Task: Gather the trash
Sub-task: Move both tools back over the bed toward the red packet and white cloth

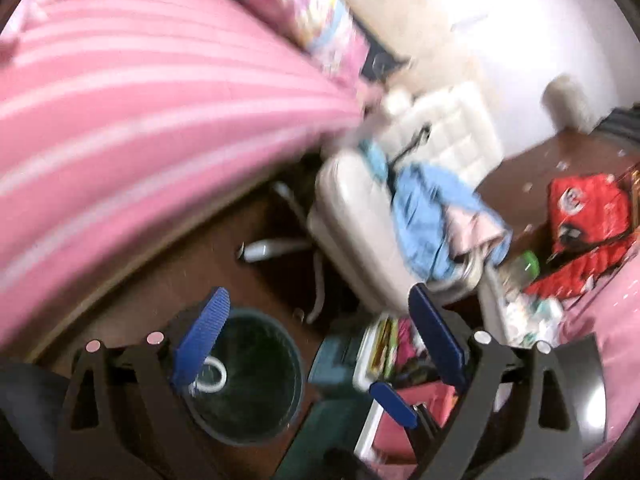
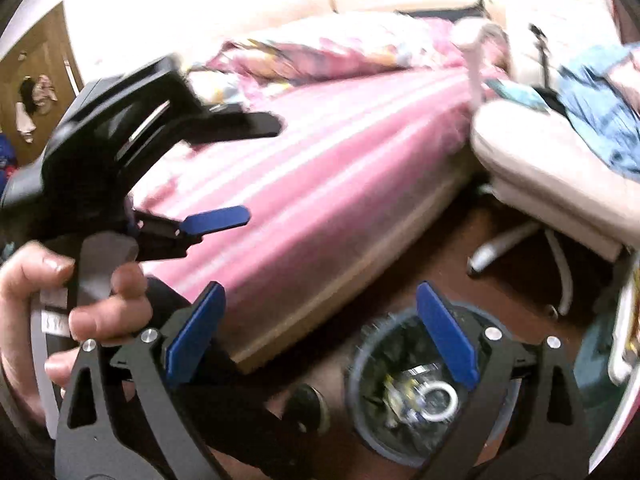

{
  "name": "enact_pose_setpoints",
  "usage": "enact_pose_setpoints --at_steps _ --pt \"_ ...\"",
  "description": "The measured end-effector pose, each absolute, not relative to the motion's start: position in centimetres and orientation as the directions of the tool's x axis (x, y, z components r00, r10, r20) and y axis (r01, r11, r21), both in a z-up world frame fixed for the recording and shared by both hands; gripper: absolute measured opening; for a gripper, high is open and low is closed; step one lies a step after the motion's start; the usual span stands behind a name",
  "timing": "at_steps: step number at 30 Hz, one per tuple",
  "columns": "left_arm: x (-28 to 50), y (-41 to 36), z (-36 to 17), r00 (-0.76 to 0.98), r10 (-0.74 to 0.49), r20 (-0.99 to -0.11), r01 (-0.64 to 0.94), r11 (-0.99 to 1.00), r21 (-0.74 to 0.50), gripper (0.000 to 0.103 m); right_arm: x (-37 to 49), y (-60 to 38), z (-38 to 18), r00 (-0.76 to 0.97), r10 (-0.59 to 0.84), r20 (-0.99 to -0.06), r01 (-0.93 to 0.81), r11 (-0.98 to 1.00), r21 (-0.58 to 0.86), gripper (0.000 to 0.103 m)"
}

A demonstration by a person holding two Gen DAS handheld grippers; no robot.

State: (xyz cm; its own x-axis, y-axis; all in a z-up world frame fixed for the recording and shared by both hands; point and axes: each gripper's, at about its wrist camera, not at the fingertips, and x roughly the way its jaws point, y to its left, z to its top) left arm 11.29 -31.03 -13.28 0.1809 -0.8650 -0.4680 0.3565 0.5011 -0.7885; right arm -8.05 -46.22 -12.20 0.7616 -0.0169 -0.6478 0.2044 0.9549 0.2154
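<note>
Both grippers stand wide with nothing between their blue pads: the left gripper and the right gripper each hover above the dark round bin, which sits on the brown floor at about six o'clock in both wrist views and already holds a white ring among crumpled bits. With the hands empty, the next piece of trash seems to lie at about three o'clock in the left view, where scraps crowd beside the red bag. Reaching there goes best with jaws kept wide and well clear of the chair.
</note>
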Motion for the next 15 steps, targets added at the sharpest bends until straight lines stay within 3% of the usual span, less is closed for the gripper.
enact_pose_setpoints --at_steps 5,11,15 --pt "13.6 -21.8 -9.3 0.368 -0.838 -0.403 0.335 0.523 -0.783 0.090 -3.6 -42.0 -7.7 0.824 0.054 -0.564 0.118 0.957 0.264 0.096" --pt "15.2 -12.7 -7.9 0.540 -0.730 -0.419 0.305 0.633 -0.711 0.090 3.4 -35.3 -3.9 0.857 0.176 -0.484 -0.035 0.958 0.286 0.097" --pt "17.3 -6.5 -9.7 0.588 -0.641 -0.493 0.224 0.714 -0.663 0.090 9.4 -30.6 -4.0 0.828 0.280 -0.486 -0.130 0.939 0.319 0.097"
